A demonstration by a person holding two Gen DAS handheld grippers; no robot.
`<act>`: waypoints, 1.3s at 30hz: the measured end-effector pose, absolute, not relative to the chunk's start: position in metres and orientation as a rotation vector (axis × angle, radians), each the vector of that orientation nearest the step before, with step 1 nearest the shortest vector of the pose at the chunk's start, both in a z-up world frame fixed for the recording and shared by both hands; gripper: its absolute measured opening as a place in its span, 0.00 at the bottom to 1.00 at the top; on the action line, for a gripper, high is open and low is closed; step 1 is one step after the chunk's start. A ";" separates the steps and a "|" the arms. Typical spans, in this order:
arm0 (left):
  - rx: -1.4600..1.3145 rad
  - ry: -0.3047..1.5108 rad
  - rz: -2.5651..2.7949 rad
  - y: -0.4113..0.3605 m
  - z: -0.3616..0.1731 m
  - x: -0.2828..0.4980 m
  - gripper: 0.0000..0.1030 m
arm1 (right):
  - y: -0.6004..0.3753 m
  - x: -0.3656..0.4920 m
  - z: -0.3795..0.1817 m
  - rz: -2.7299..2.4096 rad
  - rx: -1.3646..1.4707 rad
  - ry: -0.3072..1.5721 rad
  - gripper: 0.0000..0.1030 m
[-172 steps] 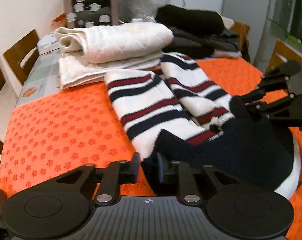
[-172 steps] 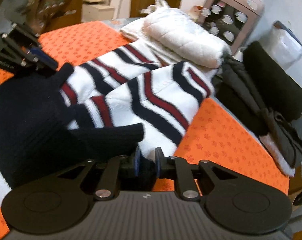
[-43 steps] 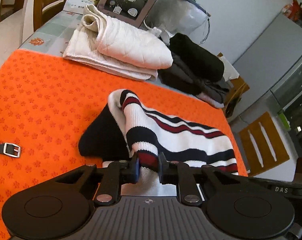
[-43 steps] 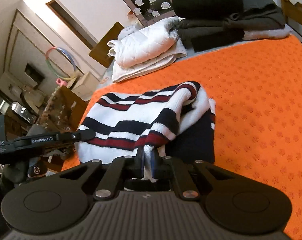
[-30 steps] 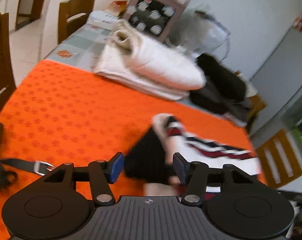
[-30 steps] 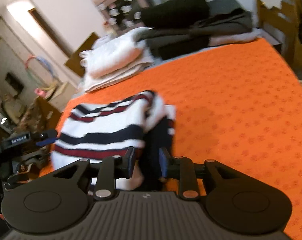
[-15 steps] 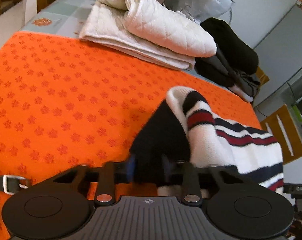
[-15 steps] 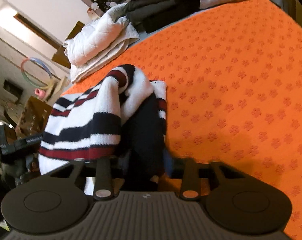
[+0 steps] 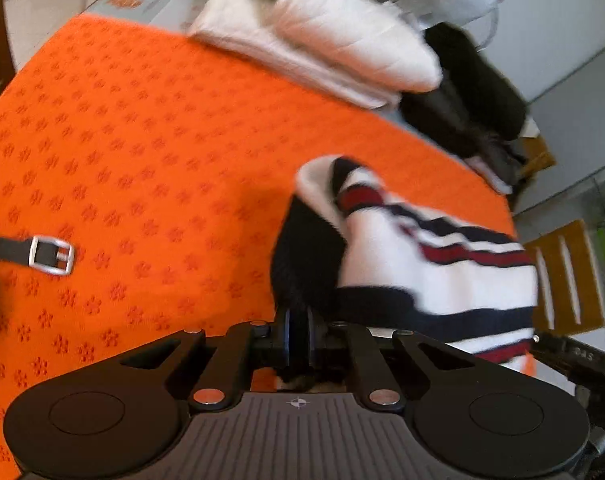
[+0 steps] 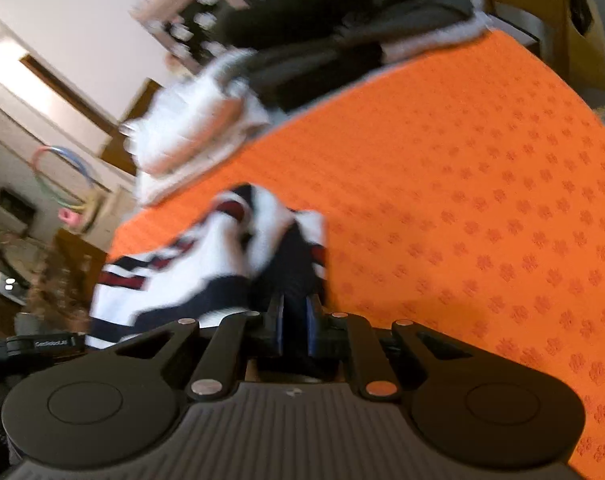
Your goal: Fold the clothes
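Observation:
A white sweater with navy and red stripes (image 9: 422, 264) lies folded in a thick bundle on the orange tablecloth (image 9: 142, 140). My left gripper (image 9: 298, 320) is shut on the navy fabric at the bundle's near left edge. In the right wrist view the same sweater (image 10: 206, 264) lies left of centre. There my right gripper (image 10: 294, 312) sits at its near right edge, jaws closing, with dark navy fabric pinched between the pads. Both views are blurred by motion.
A folded white quilted pile (image 9: 322, 40) and a stack of dark clothes (image 9: 474, 96) lie at the table's far side. A black strap with a metal buckle (image 9: 50, 256) rests on the cloth at left. A wooden chair (image 9: 562, 276) stands beyond the table's right edge.
A second ago both grippers stood open beside the bundle's edges. Both have since sunk a little and closed onto the navy fabric.

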State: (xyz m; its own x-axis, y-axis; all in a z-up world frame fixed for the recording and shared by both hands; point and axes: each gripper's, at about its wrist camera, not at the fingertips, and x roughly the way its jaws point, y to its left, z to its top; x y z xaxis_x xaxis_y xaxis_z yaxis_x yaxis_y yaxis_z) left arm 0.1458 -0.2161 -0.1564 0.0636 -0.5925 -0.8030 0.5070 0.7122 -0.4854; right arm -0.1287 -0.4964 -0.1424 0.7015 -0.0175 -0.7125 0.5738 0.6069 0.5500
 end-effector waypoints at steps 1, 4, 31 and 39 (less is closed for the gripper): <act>-0.105 1.254 -0.820 -0.214 -0.158 0.148 0.13 | -0.496 -0.128 -0.146 -0.391 0.852 0.742 0.16; -0.128 1.179 -0.814 -0.207 -0.144 0.148 0.15 | -0.495 -0.134 -0.139 -0.398 0.822 0.741 0.19; 0.186 0.942 -0.996 -0.278 -0.136 0.094 0.22 | -0.443 -0.048 -0.118 -0.181 0.324 0.821 0.31; 0.080 0.922 -1.006 -0.260 -0.115 0.094 0.34 | -0.449 -0.060 -0.103 -0.172 0.417 0.770 0.36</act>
